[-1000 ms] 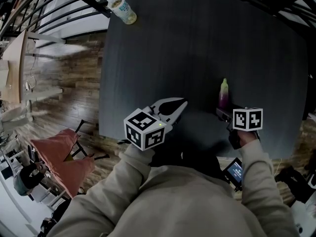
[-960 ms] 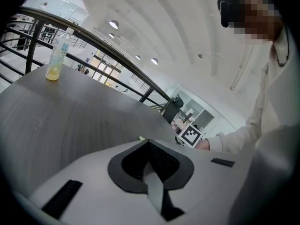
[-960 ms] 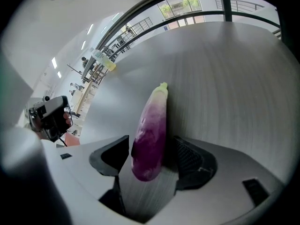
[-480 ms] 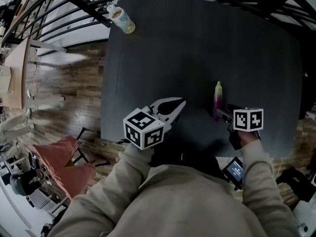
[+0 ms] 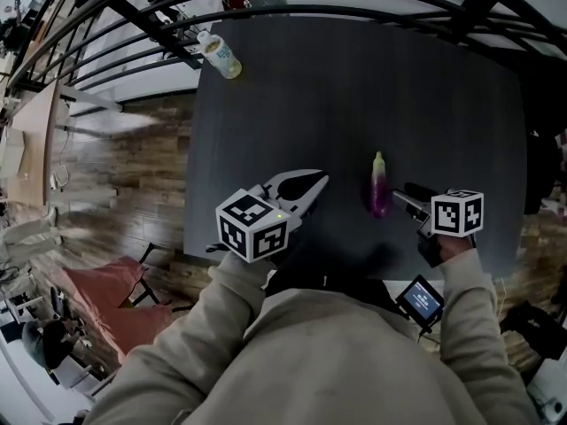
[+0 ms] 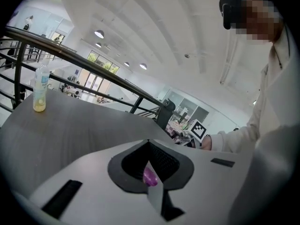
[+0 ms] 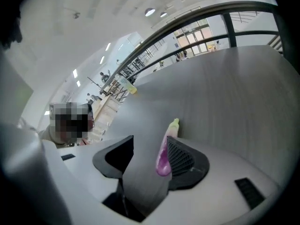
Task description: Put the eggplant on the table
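Observation:
A small purple eggplant [image 5: 378,187] with a pale green tip lies on the dark table [image 5: 354,96]. My right gripper [image 5: 409,191] hovers just right of it, raised off the tabletop. Its jaws have just been closing a little but stand apart and grip nothing. In the right gripper view the eggplant [image 7: 165,151] shows in the gap of that gripper [image 7: 147,158], close beside the right-hand pad. My left gripper [image 5: 321,180] hangs over the table's near left part with its fingertips together. In the left gripper view, behind that gripper [image 6: 149,142], a sliver of the eggplant [image 6: 150,177] shows.
A clear bottle with yellowish liquid [image 5: 220,54] stands at the table's far left corner, by a black railing [image 5: 159,11]. A reddish chair [image 5: 115,299] is on the wood floor to the left. A small screen device [image 5: 419,300] hangs at the person's right side.
Both grippers have risen from the table. The right gripper has come away from the eggplant's base and now sits to its right; the eggplant stays lying on the table.

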Available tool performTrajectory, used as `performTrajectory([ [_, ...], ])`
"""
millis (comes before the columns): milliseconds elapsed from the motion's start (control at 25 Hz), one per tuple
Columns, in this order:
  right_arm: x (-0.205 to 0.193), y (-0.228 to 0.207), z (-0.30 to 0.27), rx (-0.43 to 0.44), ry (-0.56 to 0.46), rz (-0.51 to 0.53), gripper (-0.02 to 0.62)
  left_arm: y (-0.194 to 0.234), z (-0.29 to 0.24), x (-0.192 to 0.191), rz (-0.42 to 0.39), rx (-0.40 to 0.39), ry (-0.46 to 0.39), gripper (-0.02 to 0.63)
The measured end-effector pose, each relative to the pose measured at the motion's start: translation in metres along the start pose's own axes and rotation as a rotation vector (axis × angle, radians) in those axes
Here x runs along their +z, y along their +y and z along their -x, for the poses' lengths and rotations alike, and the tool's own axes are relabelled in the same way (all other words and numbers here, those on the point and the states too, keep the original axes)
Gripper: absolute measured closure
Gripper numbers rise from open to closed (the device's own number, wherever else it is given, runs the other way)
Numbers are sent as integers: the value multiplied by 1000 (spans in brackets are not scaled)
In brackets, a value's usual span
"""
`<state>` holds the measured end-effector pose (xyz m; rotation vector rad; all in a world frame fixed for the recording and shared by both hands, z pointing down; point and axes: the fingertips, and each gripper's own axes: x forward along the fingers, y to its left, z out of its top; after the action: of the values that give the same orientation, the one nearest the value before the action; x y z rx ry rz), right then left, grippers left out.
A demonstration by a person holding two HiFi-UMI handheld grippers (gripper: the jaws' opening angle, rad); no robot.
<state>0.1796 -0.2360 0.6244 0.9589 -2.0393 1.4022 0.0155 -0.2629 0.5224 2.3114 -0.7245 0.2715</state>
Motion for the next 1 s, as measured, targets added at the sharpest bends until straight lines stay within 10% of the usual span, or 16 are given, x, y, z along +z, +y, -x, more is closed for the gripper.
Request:
performTrajectory([
  [240, 33, 40, 36, 95, -147, 66, 572, -21, 6, 32, -69, -26, -25, 606],
  [1000, 169, 228, 191, 317, -624, 403, 583, -132, 36, 180, -316, -208, -229, 606],
])
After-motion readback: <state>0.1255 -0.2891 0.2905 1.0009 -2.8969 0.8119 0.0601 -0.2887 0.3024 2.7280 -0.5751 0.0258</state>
